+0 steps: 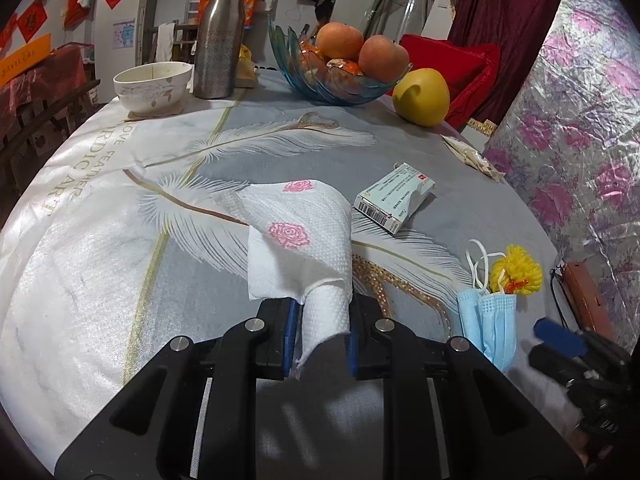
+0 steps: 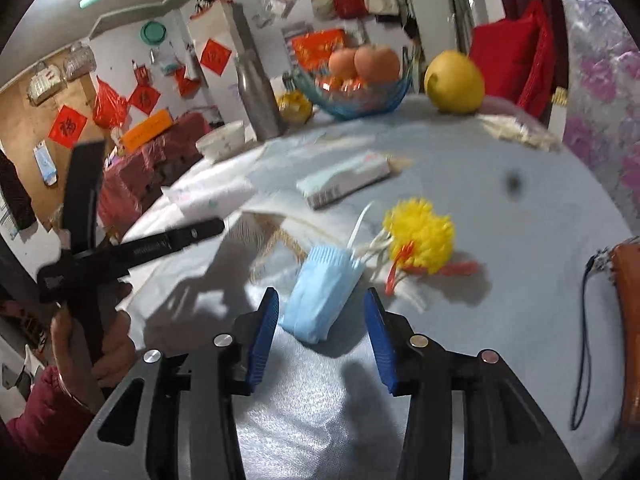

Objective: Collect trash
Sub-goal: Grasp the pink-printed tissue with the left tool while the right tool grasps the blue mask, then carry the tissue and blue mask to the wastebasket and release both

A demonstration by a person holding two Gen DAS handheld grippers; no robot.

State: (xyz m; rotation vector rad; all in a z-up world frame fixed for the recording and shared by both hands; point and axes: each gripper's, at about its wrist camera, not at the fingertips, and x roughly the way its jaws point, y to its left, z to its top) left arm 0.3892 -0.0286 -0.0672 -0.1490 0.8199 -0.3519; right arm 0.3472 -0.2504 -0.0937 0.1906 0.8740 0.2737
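Note:
My left gripper [image 1: 322,336] is shut on a white paper towel with pink roses [image 1: 300,240], which curls up above the table. A crumpled blue face mask [image 1: 490,320] lies to its right beside a yellow pom-pom [image 1: 518,270]. A small medicine box [image 1: 394,196] lies beyond. In the right wrist view, my right gripper [image 2: 322,336] is open, its blue pads on either side of the near end of the mask [image 2: 320,296]. The pom-pom [image 2: 420,236] and the box [image 2: 344,182] lie behind it. The left gripper's black body [image 2: 132,252] shows at the left.
At the far side of the feather-print tablecloth [image 1: 120,240] stand a white bowl [image 1: 154,88], a steel flask [image 1: 220,36], a glass fruit bowl [image 1: 340,68] and a yellow fruit [image 1: 420,96]. An orange pouch [image 2: 628,328] lies at the right edge.

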